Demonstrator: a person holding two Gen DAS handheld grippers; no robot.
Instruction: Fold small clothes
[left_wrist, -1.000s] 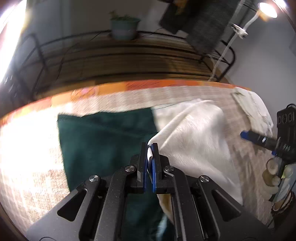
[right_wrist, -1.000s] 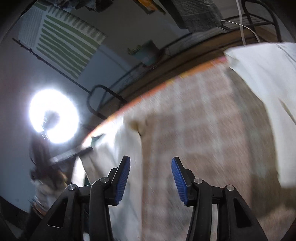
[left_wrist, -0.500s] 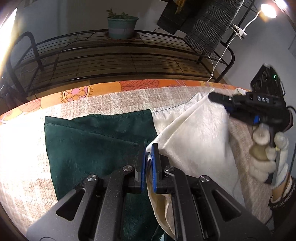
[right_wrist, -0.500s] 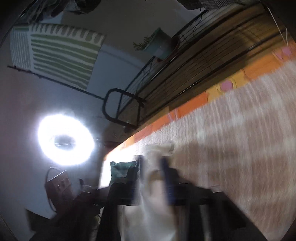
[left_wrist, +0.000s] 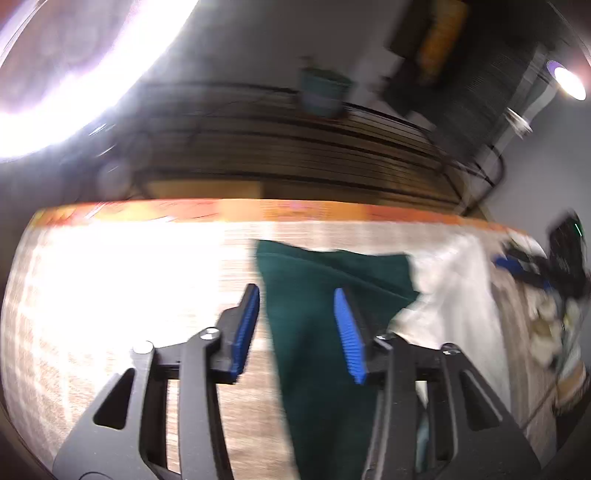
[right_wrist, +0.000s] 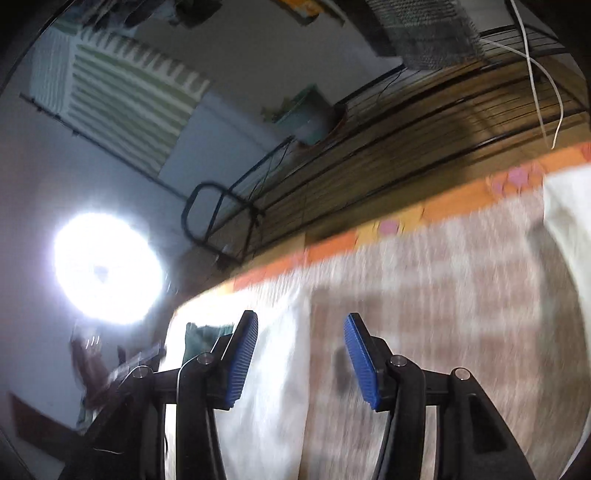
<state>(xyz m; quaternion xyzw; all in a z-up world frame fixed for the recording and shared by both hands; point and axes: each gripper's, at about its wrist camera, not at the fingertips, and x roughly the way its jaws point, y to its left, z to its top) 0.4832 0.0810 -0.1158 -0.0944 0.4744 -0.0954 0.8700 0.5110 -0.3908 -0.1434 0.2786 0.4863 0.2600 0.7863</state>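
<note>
A: Cream garment (left_wrist: 454, 310) lies loose on the checked tablecloth (left_wrist: 122, 280), right of centre, partly over the dark green cloth (left_wrist: 317, 295). Half a second ago the left gripper (left_wrist: 297, 325) was clamped on a cream edge; now its blue pads stand apart, nothing between them.

B: Right side?

A: Right gripper (right_wrist: 301, 354) was blurred over the cream fabric then; now its jaws are apart too, empty, hovering above the cloth's near edge. Both views smeared by motion.

B: Meaning?

A: Judgement: one fold just laid and let go; next is a fresh grip for another fold, or smoothing.

B: Any writing?

A: None legible now. The right gripper's body (left_wrist: 565, 254), seen from the left camera, is too blurred to read.
</note>
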